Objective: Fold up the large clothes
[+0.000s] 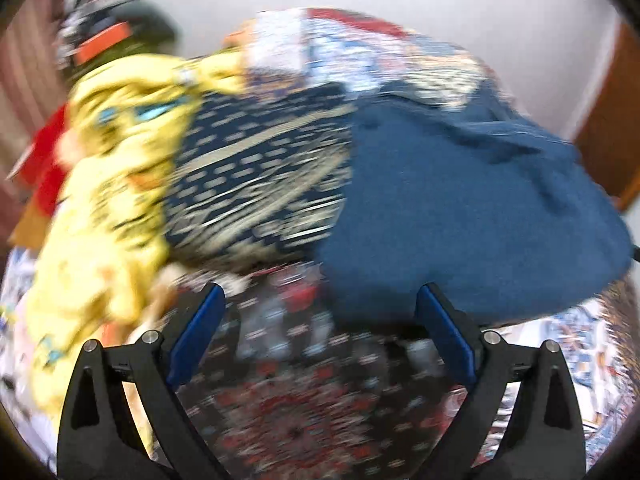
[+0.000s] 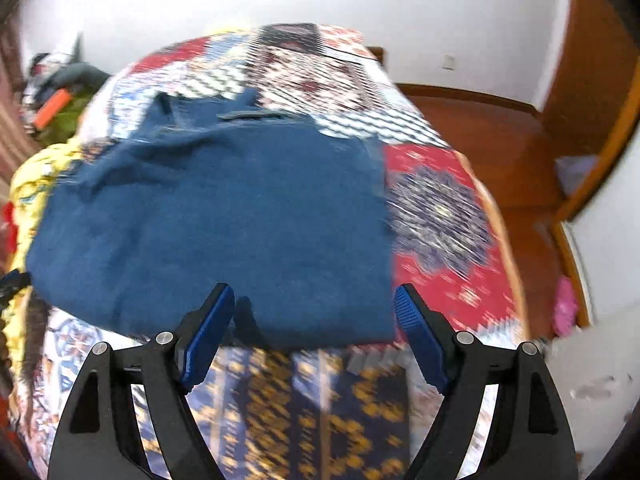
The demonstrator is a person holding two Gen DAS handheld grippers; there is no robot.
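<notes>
Blue garment [image 2: 216, 216] lies just beyond both spread, empty grippers, left gripper [image 1: 320, 300] and right gripper [image 2: 314, 300].

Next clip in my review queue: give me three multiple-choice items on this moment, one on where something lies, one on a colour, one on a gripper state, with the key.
1. Where does the yellow patterned garment lie relative to the blue garment, seen from the right wrist camera?
A. To its left
B. To its right
C. Folded on top of it

2. What colour are the pads on the gripper fingers?
A. Red
B. Blue
C. Green

3. What state is the right gripper in?
A. Shut on the blue garment
B. Shut on the bedspread
C. Open, holding nothing

Key: 1 A, the yellow cloth shows at the left edge beside the blue one on the patchwork bedspread. 2 B, both fingers carry blue pads. 3 C, its fingers stand wide apart above the garment's near edge; the left gripper is open too.
</notes>
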